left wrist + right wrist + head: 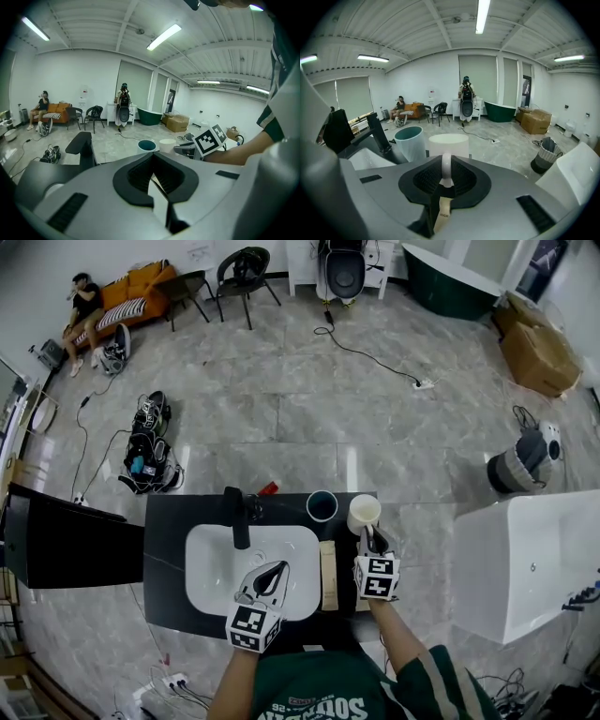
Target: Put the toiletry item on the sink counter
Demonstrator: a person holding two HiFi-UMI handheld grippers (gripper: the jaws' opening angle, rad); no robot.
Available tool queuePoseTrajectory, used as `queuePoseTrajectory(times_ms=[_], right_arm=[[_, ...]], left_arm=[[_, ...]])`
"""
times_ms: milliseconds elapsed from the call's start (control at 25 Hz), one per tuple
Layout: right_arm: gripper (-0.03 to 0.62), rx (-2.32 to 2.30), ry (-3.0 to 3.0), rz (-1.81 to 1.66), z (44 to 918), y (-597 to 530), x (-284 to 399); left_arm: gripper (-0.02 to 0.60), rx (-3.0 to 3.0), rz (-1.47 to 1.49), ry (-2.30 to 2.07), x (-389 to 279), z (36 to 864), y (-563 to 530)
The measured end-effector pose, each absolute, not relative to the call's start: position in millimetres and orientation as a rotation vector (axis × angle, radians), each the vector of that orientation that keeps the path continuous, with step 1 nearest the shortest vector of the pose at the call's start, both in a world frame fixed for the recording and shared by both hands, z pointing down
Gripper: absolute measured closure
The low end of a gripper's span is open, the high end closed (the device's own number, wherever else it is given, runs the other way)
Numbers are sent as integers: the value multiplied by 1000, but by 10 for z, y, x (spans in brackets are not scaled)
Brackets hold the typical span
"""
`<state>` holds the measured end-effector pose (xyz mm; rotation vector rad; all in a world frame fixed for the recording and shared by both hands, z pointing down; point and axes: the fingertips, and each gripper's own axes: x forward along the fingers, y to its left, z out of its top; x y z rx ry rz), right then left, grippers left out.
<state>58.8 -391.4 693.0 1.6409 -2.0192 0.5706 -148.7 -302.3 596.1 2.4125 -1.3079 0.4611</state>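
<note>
R gripper (368, 542): jaws clenched on the toiletry item, a small tube w/ white rounded end and cream crimped tail (446, 174). The tube stands between the dark ribbed pads (423, 177), white end toward the jaw tips, crimped tail toward the camera. There is small dark print on the tail. The tube is held in the jaws, not lying on the counter; cannot tell whether its far end touches anything.

Ref. landmark: white rounded-rectangle basin (211, 563), sunk in the dark stone-look sink counter (167, 531).

R gripper is right of the basin, over the counter's right end, pointing away from the person. A cream cylindrical cup (364, 513) is just beyond its jaw tips, past the basin's far-right corner. A teal cylindrical cup (322, 506) is beside the cream one, on the basin side; both are upright, openings up. A pale wooden strip (328, 576) lies along the basin's right edge, between the basin and the R gripper.

L gripper (270, 576): over the basin's near-right part. Its jaws are closed together w/ nothing between them.

A black faucet (238, 512) is at the basin's far edge, spout reaching over the bowl. A small red object (269, 488) is on the counter behind the basin, just right of the faucet; too small to ID.

Further out is a grey tiled floor (309, 418). A white tub (525, 559) sits right of the basin, well apart. An orange sofa (141, 292) w/ a seated person (84, 310) is far beyond the basin, to the left.
</note>
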Motion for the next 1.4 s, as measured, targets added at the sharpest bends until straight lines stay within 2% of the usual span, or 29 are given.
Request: queuePoseTrajectory(times_ms=[1400], right_arm=[[519, 1695, -1866, 698, 7459, -4160, 581]], left_arm=[[571, 2300, 473, -1355, -1780, 6169, -2927]])
